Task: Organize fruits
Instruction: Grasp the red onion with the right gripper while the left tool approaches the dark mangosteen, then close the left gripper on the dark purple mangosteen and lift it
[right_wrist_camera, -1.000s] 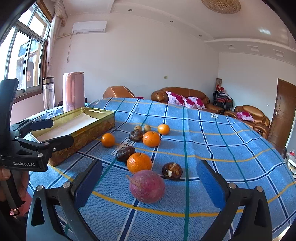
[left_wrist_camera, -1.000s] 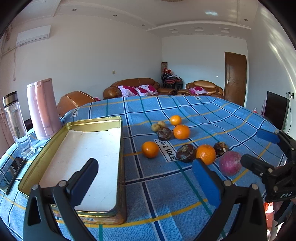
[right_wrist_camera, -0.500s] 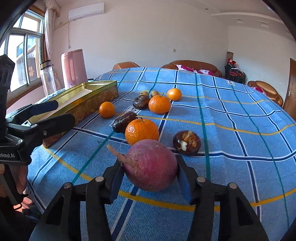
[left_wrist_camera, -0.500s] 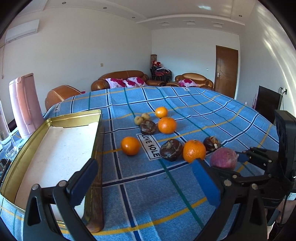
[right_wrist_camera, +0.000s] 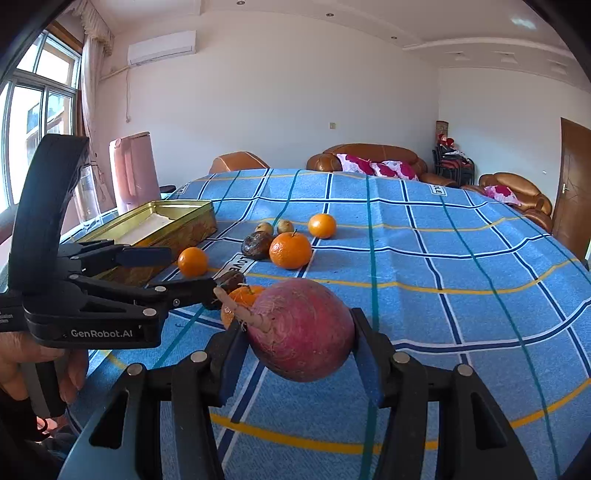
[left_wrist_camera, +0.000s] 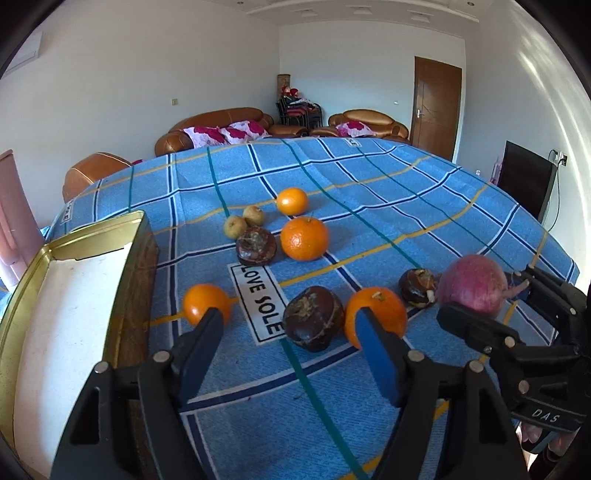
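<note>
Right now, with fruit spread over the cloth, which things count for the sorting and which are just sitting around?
For the job:
- red round fruit, clamped in the right gripper
- oranges
- dark brown fruits
- small yellowish fruits
- gold tin
- left gripper, closing, nothing gripped

Lying about:
- pink kettle
- glass bottle
- sofas

White walls and a recessed ceiling enclose a bright room. Brown leather sofas line the far wall, beside a wooden door; a curtained window admits daylight.
</note>
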Demonstrator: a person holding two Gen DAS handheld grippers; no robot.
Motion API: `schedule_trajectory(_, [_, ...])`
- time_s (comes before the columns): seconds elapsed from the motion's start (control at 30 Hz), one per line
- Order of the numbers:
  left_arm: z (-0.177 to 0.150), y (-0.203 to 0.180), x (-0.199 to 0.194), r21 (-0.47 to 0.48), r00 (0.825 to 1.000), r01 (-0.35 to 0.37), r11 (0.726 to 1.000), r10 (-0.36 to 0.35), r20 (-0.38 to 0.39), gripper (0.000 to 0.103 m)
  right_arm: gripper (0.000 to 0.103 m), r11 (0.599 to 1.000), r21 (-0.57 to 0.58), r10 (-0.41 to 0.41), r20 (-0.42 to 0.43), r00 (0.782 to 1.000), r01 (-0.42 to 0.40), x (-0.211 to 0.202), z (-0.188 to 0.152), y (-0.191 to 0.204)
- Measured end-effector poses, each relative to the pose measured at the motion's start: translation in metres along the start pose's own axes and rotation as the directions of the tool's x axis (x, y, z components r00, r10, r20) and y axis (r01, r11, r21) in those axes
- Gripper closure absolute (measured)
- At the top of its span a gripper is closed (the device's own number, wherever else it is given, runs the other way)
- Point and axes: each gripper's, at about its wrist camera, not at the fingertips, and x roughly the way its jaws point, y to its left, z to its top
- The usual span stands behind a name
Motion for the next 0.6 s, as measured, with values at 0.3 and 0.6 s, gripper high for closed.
schedule_trajectory(0.3, [0.005,0.006,0.028,-0.062,0.988,0.082,0.995,-0.089,-0.123,0.043,0.048,1.000,-0.006,-0.004,-0.022,1.000,0.004,0.008,0.000,-0.002])
schedule_trajectory(0.6, [0.002,-0.001,0.037,-0.040,0.978,0.105,0.994,-0.111,-0.179,0.055,0.048,1.000,-0.014,-0.004,-0.032,0.999,0.004,0.010,-0.001,-0.002])
